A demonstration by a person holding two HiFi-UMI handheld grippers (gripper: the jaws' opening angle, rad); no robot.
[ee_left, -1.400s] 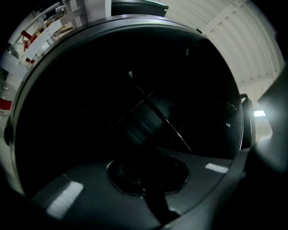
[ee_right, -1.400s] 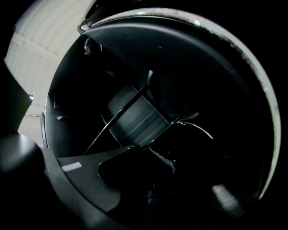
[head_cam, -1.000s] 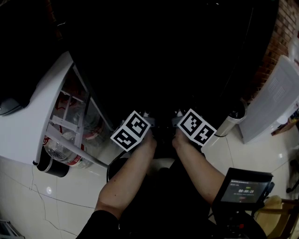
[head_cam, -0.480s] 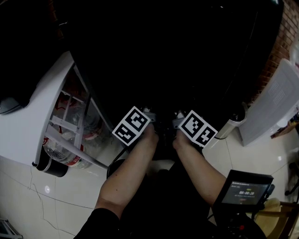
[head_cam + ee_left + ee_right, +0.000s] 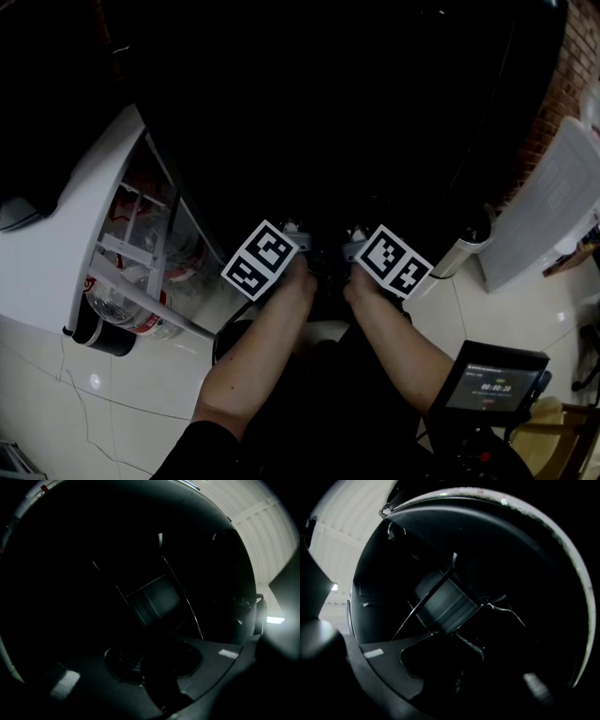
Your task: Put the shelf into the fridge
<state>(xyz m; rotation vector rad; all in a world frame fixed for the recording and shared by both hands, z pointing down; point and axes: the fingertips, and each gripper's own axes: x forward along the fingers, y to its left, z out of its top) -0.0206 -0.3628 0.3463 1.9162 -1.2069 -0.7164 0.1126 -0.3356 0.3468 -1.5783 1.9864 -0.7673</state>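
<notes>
Two grippers were held side by side at the mouth of the fridge (image 5: 328, 112), which was pretty dark inside. The left gripper (image 5: 154, 662) had its jaws partly apart after just closing a bit, and nothing was seen pinched between them. The right gripper (image 5: 454, 667) had its jaws just opened and parted, also empty. The shelf (image 5: 154, 603) was spotted farther in, inside the fridge, past both sets of jaws. Bottles (image 5: 131, 300) were racked in the white door (image 5: 56, 253) at left.

grippers (image 5: 294, 236) (image 5: 354, 246) 2; forearms (image 5: 258, 352) (image 5: 398, 342) 2; fridge door (image 5: 56, 253) 1; screen (image 5: 492, 384) 1
</notes>
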